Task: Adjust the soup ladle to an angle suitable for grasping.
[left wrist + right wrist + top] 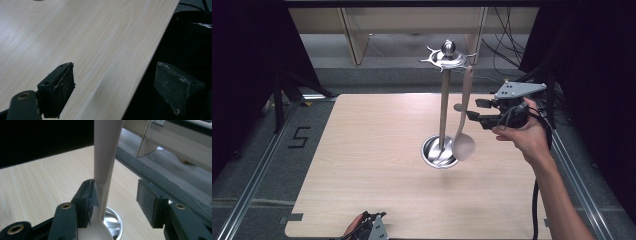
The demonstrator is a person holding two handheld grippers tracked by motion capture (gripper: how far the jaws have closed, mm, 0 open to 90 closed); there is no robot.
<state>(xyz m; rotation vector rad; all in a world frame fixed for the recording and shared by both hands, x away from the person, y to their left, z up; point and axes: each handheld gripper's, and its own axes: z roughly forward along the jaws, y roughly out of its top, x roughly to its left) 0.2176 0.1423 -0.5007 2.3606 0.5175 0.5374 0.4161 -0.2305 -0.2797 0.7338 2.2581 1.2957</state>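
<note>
My right tool (113, 200) stands apart around the ladle (463, 127), which hangs from the rack (445, 56) at its 3 o'clock. Release step, I judge; next, back straight off. Left tool (113, 92), apart, idles at the worktop (362, 165) edge.

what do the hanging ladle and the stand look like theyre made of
Ladle: probably plastic or silicone; pale beige, matte, one even colour with no glints.
Stand: looks like polished metal, likely steel; its pole, ball top and round base dish mirror the light.
Table: light wood or wood-look laminate, with visible grain; which of the two can't be told.
</note>
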